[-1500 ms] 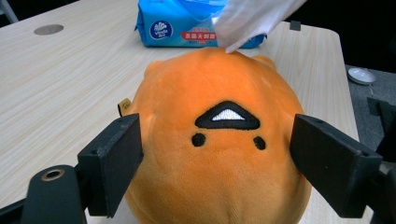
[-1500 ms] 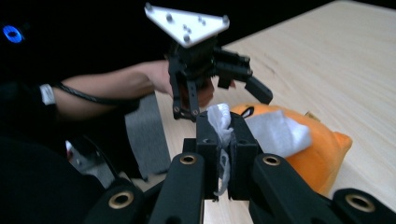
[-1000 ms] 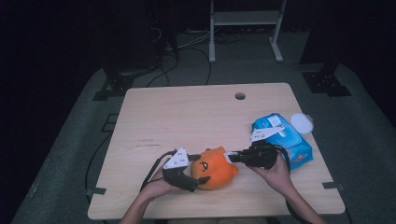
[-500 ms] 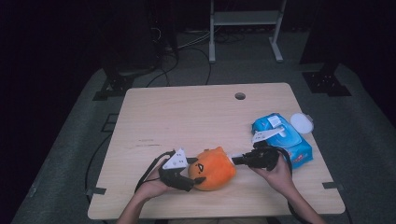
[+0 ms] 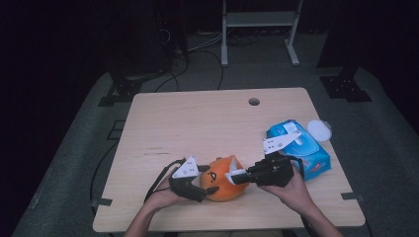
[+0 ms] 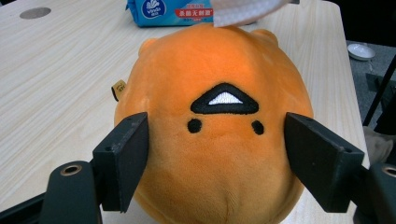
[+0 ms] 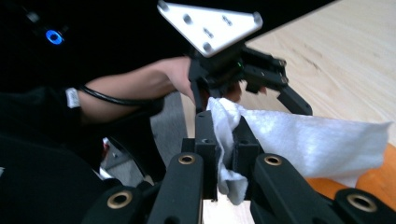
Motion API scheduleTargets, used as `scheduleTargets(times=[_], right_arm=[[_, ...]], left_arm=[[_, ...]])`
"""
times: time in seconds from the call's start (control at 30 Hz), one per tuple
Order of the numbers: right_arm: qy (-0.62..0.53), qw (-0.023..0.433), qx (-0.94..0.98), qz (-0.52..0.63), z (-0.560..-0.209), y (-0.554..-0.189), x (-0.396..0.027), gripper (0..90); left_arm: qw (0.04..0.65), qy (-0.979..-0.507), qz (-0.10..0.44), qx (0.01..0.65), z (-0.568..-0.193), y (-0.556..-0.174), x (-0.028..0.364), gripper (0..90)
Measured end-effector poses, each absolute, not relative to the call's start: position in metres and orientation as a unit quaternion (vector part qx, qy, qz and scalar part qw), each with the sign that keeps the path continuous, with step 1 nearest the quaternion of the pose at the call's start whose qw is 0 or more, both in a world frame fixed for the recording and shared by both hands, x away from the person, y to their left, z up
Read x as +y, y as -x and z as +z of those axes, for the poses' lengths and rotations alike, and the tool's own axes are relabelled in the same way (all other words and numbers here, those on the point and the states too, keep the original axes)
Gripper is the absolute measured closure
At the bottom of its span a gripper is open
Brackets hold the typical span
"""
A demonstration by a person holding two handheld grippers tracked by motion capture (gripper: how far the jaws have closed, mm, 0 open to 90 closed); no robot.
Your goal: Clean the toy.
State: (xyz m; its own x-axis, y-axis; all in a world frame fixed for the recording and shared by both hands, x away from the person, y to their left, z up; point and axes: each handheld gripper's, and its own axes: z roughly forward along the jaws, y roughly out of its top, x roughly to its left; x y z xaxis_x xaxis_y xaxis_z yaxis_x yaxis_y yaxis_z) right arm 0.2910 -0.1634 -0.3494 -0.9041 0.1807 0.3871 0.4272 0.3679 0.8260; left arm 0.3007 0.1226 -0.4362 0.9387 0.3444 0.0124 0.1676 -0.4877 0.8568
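Note:
An orange plush toy (image 5: 223, 183) with a stitched face lies near the table's front edge. My left gripper (image 5: 208, 178) straddles it from the left. In the left gripper view its pads (image 6: 128, 158) lie against the sides of the toy (image 6: 219, 70). The jaws have just been opening a little, with the toy still between them. My right gripper (image 5: 235, 176) comes in from the right, shut on a white wipe (image 7: 308, 140) whose loose end hangs over the toy's top (image 6: 247, 9).
A blue pack of wipes (image 5: 301, 148) lies on the table (image 5: 197, 118) behind my right hand, and a small white lid (image 5: 318, 130) lies by its far corner. A cable hole (image 5: 254, 101) sits near the back edge. Stands and cables crowd the dark floor beyond.
My right gripper has shifted left and toward the front edge, bringing the wipe onto the toy. The left hand has stayed where it was.

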Motion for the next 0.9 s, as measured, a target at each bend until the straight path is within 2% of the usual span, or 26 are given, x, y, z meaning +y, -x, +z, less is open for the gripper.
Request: scheduleTargets(times=[0.03, 0.2, 0.27, 0.4, 0.47, 0.6, 0.7, 0.9], right_arm=[[0.188, 0.11, -0.825, -0.521, -0.354, -0.295, -0.161, 83.9], [0.223, 0.011, -0.865, -0.449, -0.379, -0.314, -0.153, 82.4], [0.229, -0.004, -0.867, -0.442, -0.388, -0.319, -0.153, 81.3], [0.236, -0.058, -0.863, -0.443, -0.391, -0.32, -0.155, 71.4], [0.239, -0.072, -0.865, -0.436, -0.391, -0.32, -0.157, 69.8], [0.25, -0.056, -0.863, -0.437, -0.397, -0.325, -0.16, 69.6], [0.255, -0.032, -0.861, -0.439, -0.399, -0.329, -0.162, 81.4], [0.235, -0.015, -0.862, -0.45, -0.383, -0.317, -0.161, 83.4]], left_arm=[[0.484, -0.857, 0.092, 0.149, -0.436, -0.301, 0.123, 23.9], [0.487, -0.856, 0.092, 0.146, -0.437, -0.301, 0.122, 23.8], [0.488, -0.855, 0.093, 0.149, -0.437, -0.301, 0.12, 23.8], [0.483, -0.859, 0.091, 0.144, -0.437, -0.301, 0.12, 24.1], [0.484, -0.858, 0.091, 0.144, -0.437, -0.3, 0.12, 24.1], [0.484, -0.858, 0.091, 0.144, -0.437, -0.301, 0.12, 24.1], [0.485, -0.858, 0.091, 0.142, -0.438, -0.301, 0.12, 24.2], [0.487, -0.856, 0.092, 0.144, -0.439, -0.303, 0.121, 25.2]])
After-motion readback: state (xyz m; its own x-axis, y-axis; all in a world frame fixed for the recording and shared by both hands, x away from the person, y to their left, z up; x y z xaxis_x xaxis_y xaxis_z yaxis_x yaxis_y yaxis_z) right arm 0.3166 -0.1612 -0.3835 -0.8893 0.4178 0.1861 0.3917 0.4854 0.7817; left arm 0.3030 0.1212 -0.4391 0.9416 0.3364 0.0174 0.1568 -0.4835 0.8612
